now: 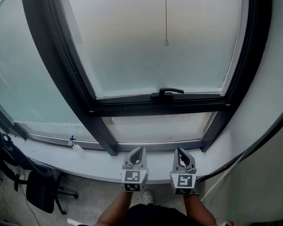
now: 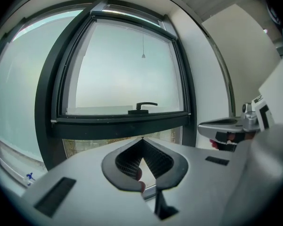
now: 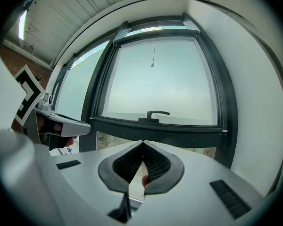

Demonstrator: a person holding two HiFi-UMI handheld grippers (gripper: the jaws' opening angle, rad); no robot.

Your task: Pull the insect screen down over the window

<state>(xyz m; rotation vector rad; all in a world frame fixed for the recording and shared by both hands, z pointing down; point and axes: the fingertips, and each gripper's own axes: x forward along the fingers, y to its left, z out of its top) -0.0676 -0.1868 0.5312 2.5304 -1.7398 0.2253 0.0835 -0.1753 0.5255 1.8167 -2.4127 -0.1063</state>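
I am holding the left gripper [image 1: 138, 150] and right gripper [image 1: 180, 150] clenched, empty, by the sill [image 1: 85, 160]. The screen's pull cord [image 1: 166, 42] is hanging untouched high on the window [image 1: 132, 55]; pulling is not yet beginning.

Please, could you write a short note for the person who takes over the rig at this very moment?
Left gripper: shut, empty, held low by the sill.
Right gripper: shut, empty, beside the left one and not touching it.
Things: the cord hangs from the top of the window. Its end is at mid-pane, far above both grippers. The handle sits on the bottom rail.
Done: nothing visible; no screen can be seen over the pane.
Left: probably raise one gripper, grip the cord's end, and pull the screen down.
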